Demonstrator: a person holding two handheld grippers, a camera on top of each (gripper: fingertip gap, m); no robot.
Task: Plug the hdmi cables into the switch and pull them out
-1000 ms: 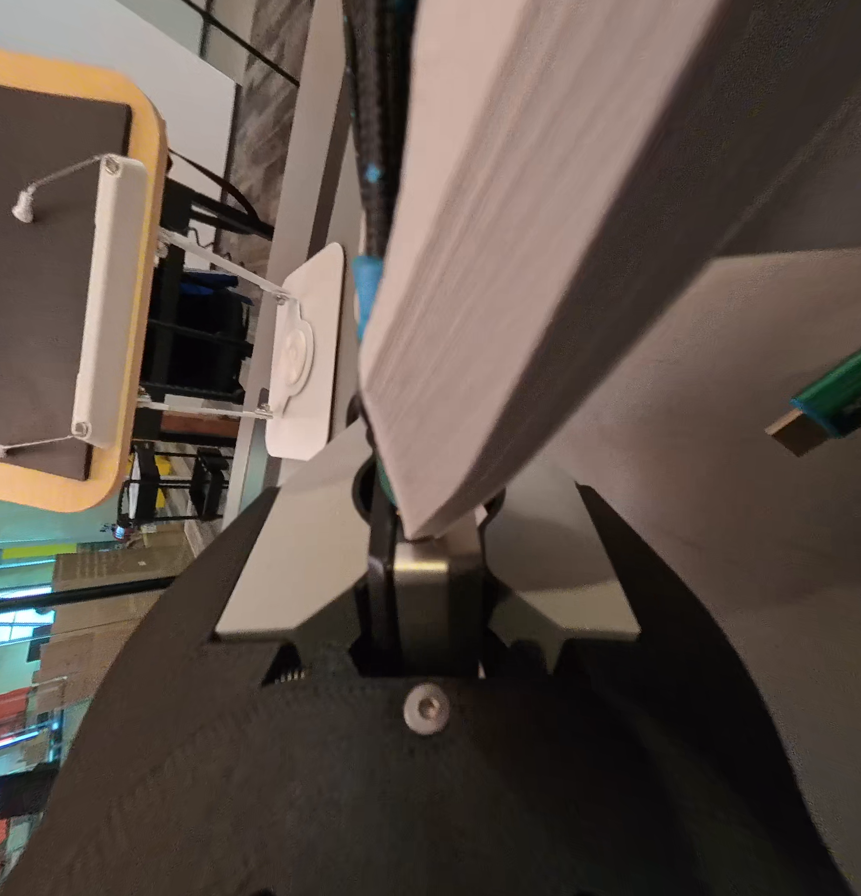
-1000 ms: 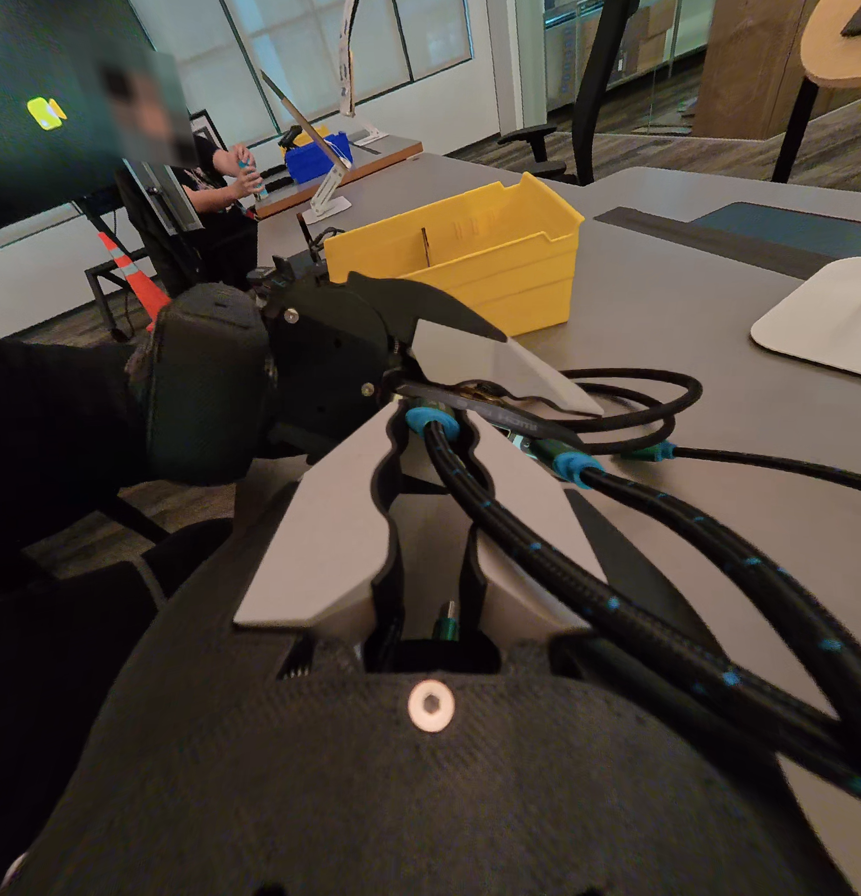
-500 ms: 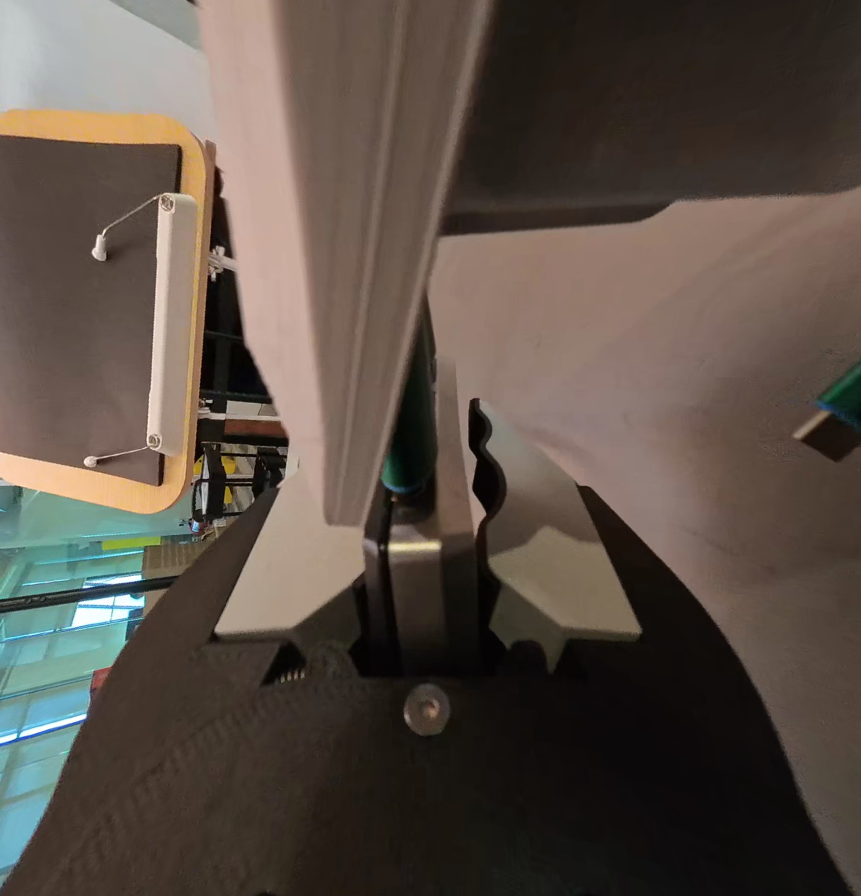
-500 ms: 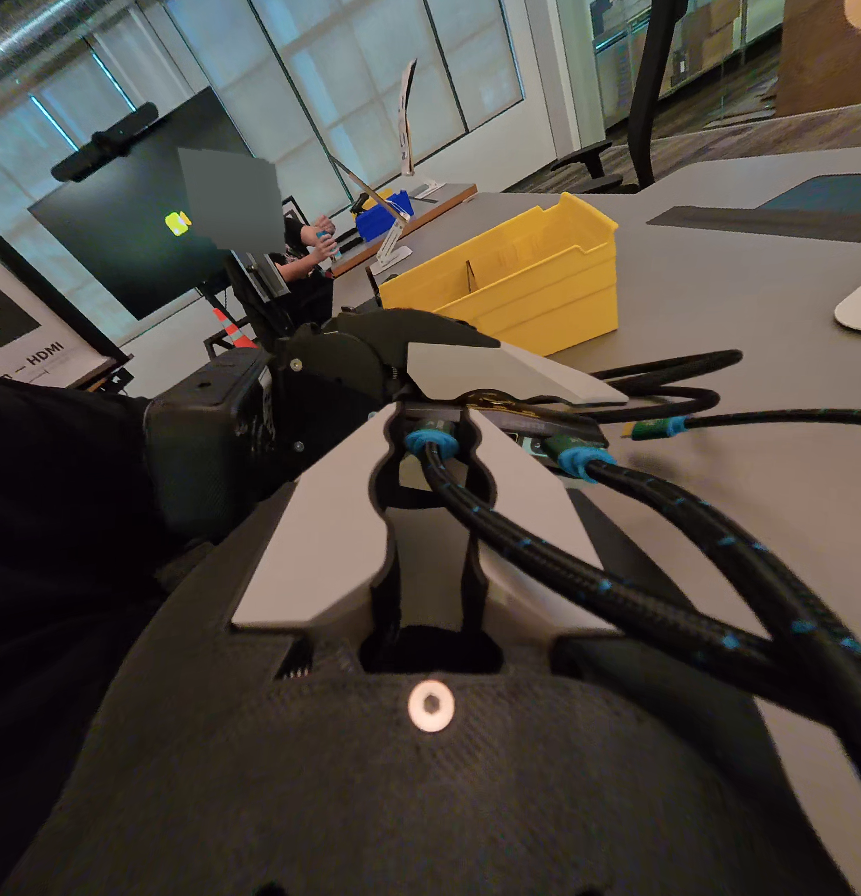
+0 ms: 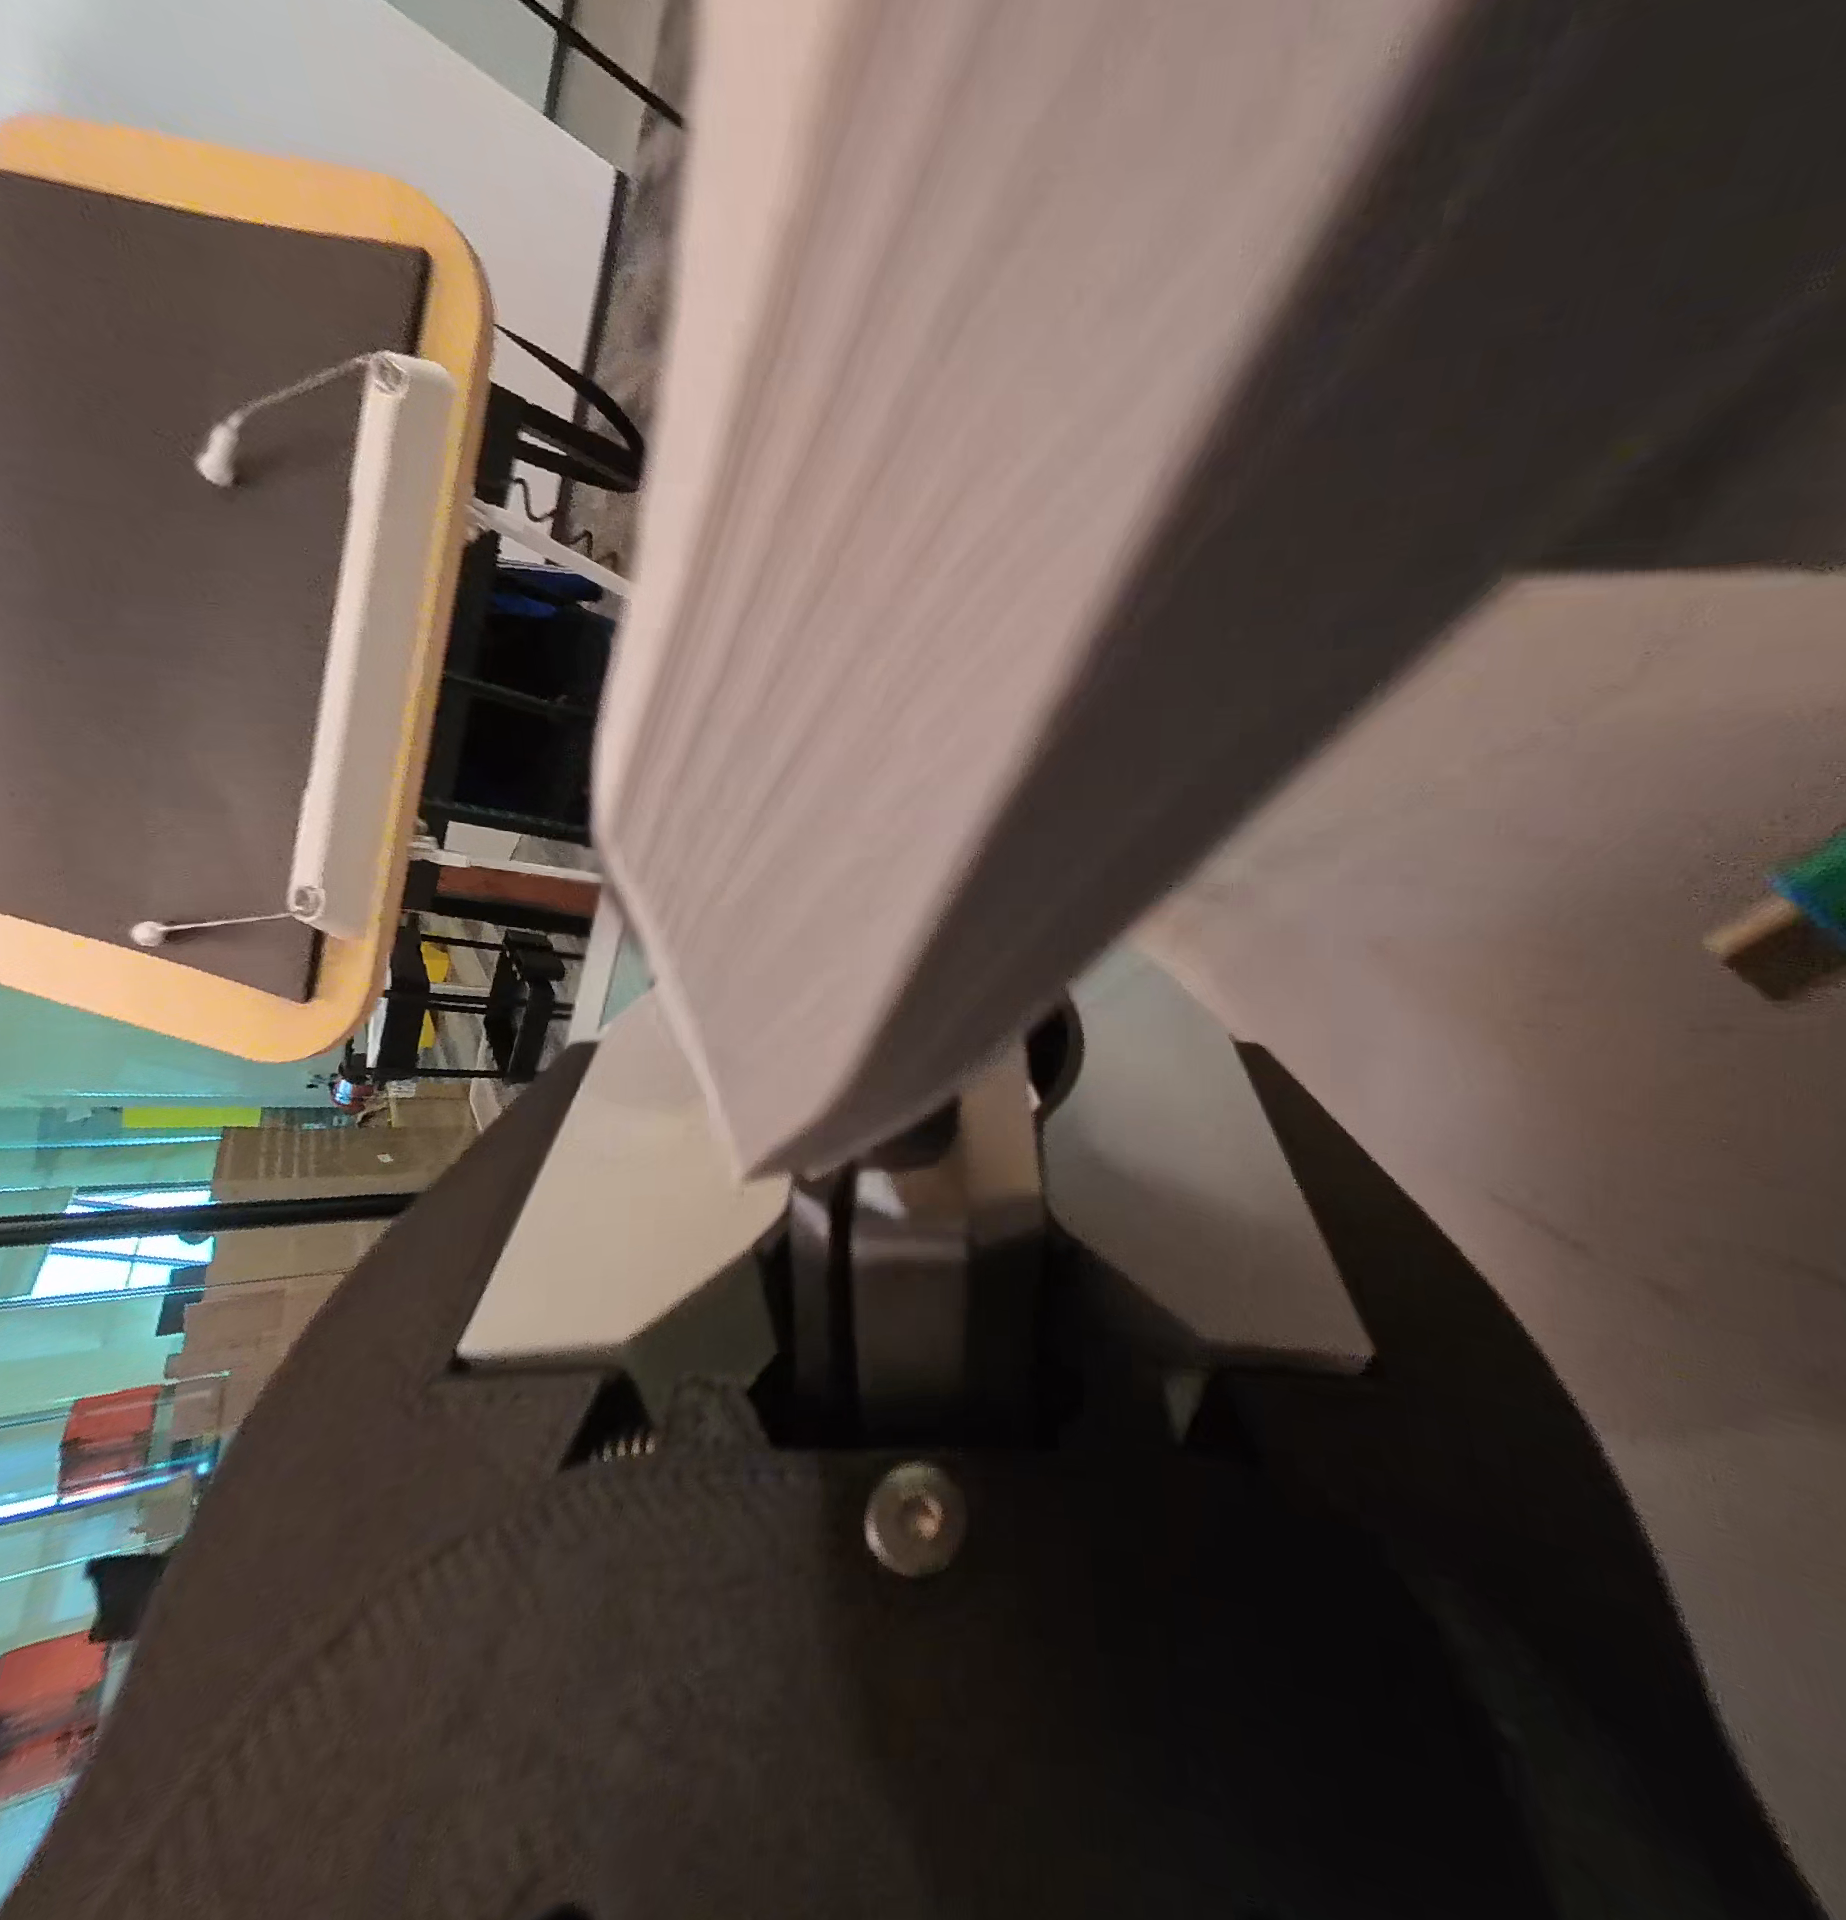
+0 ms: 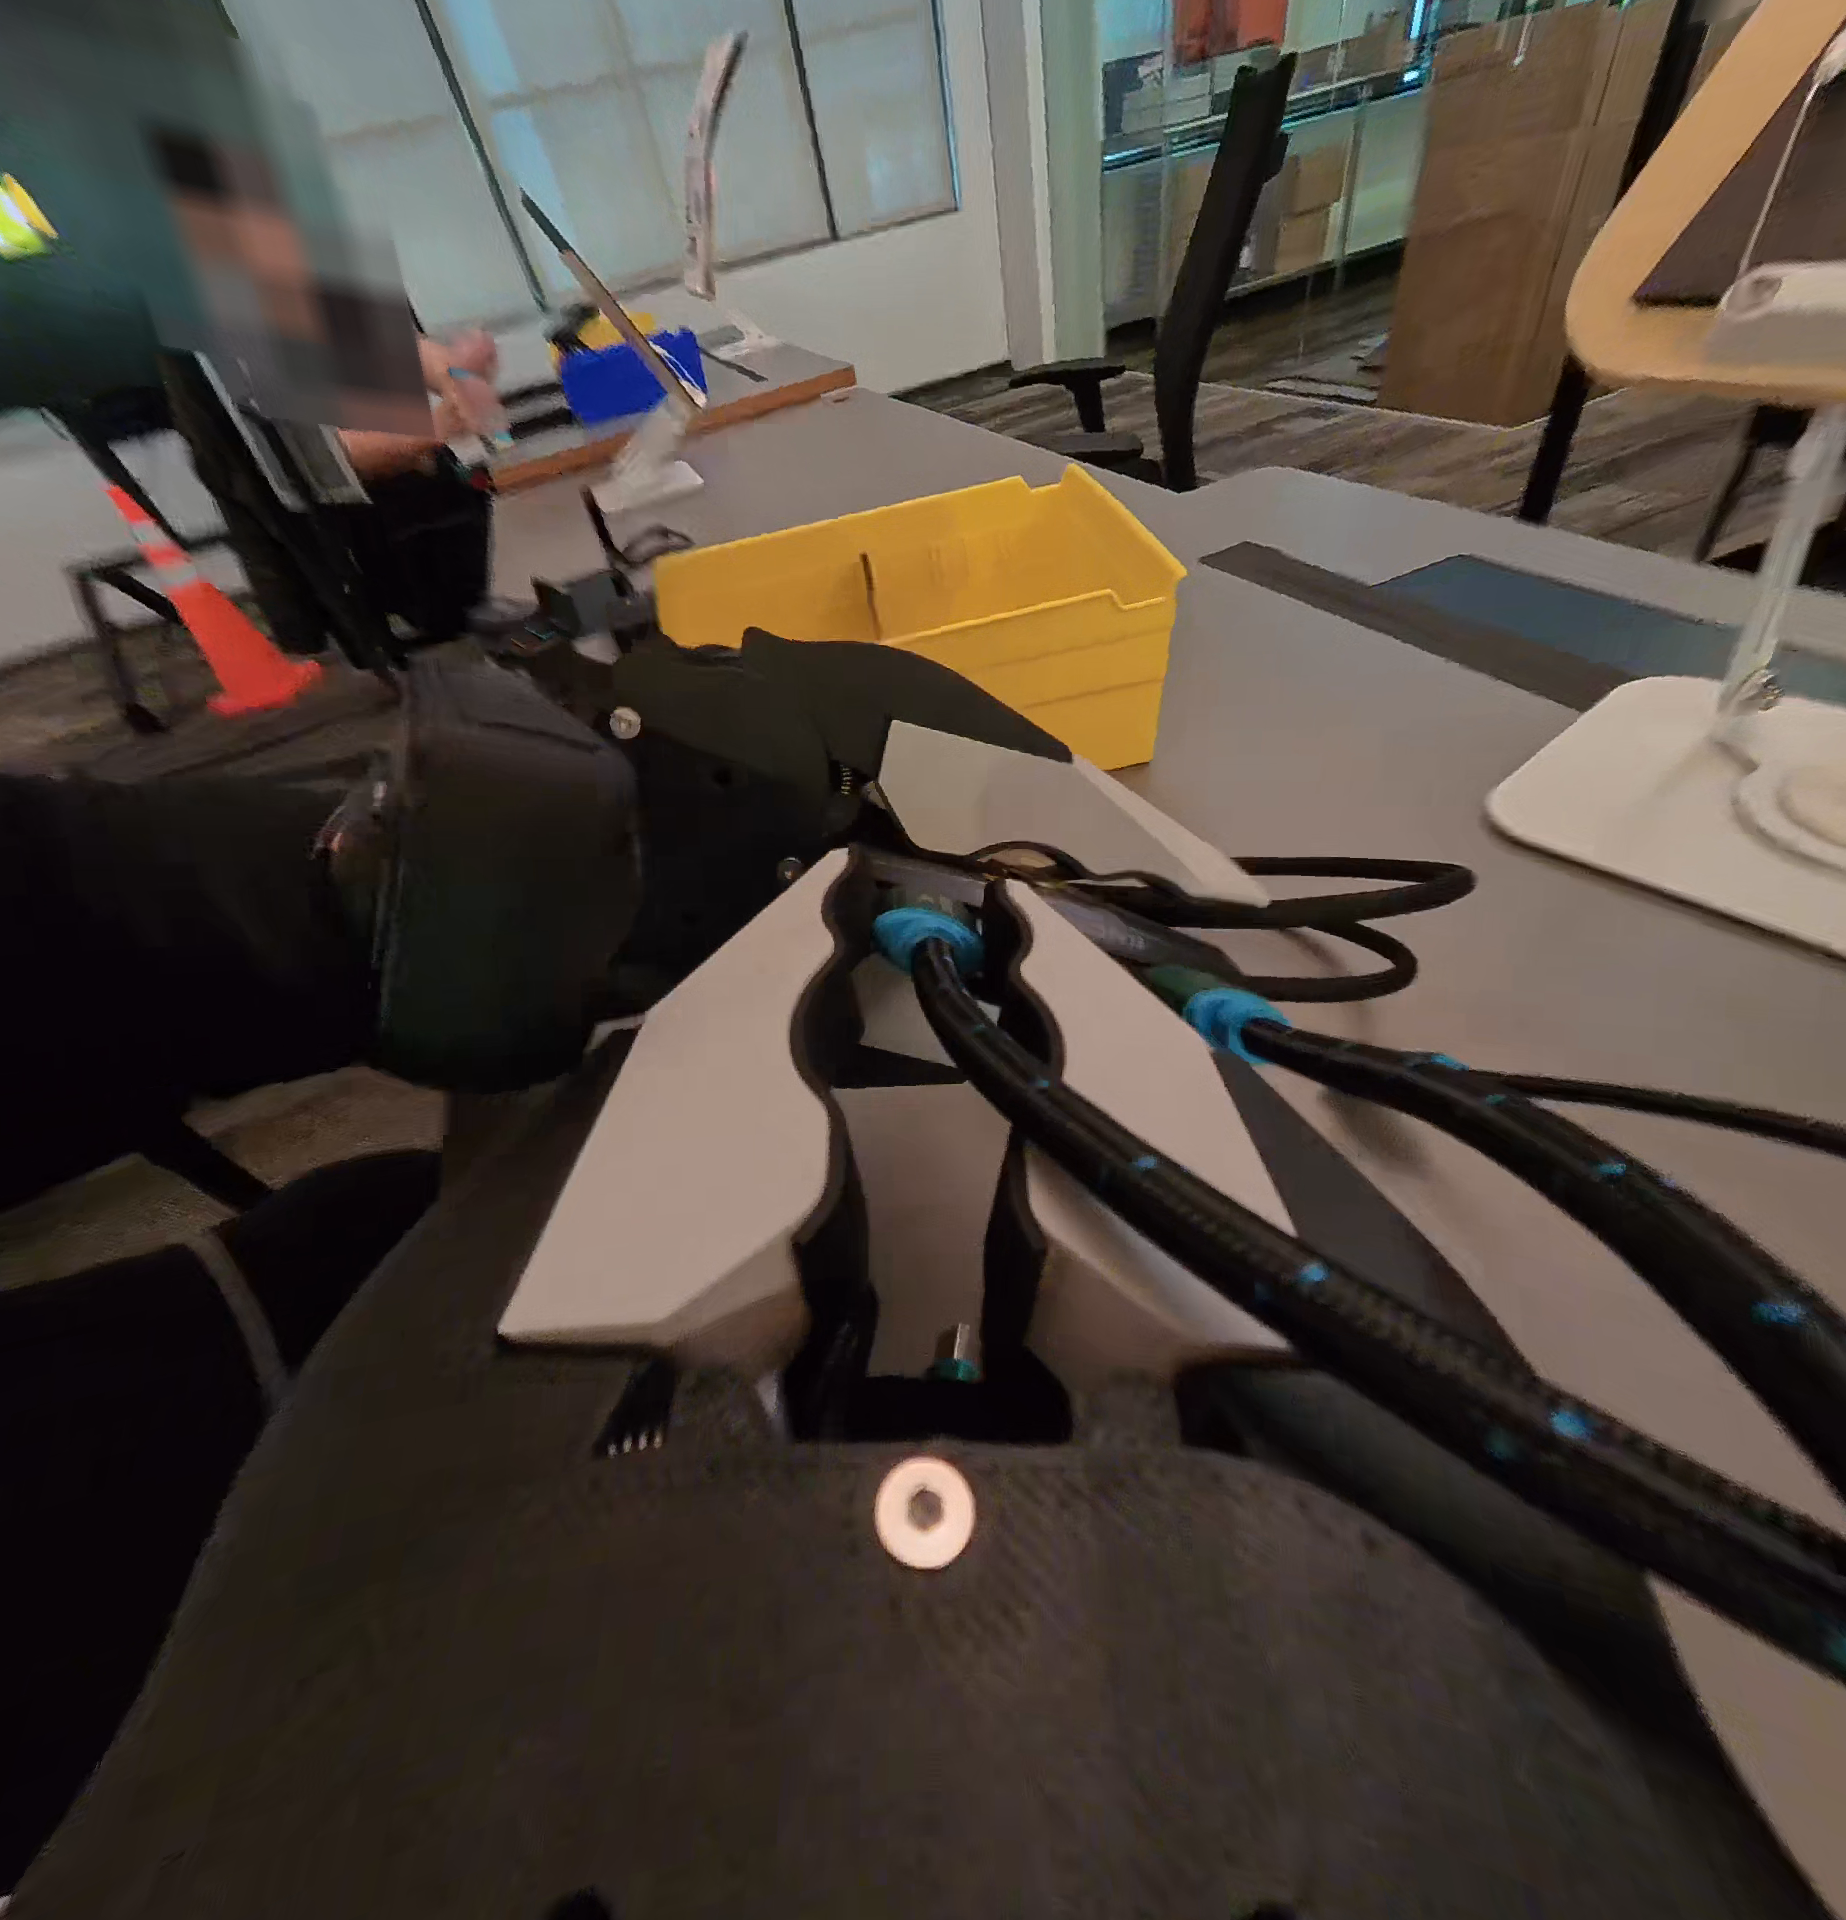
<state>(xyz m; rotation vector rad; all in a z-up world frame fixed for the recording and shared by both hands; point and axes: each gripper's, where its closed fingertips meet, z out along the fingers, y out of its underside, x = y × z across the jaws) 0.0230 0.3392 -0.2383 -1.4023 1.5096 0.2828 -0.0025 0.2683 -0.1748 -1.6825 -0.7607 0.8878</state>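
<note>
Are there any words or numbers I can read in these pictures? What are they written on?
Nothing here is clear enough to read.
Dark switch: tiny pale writing on its side, too blurred to read.
Screen far at the left: only a fuzzy yellow mark, and no letters can be made out.
Left wrist view: no writing shows at all.

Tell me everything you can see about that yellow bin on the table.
The yellow bin is an open-topped box that looks like moulded plastic, with a stepped rim and a thin divider standing upright inside, splitting it into two compartments. Nothing shows inside from this low angle. It sits upright on the grey table, behind the left hand-held gripper and the looped black cables. Nothing appears to touch it but the table.
</note>
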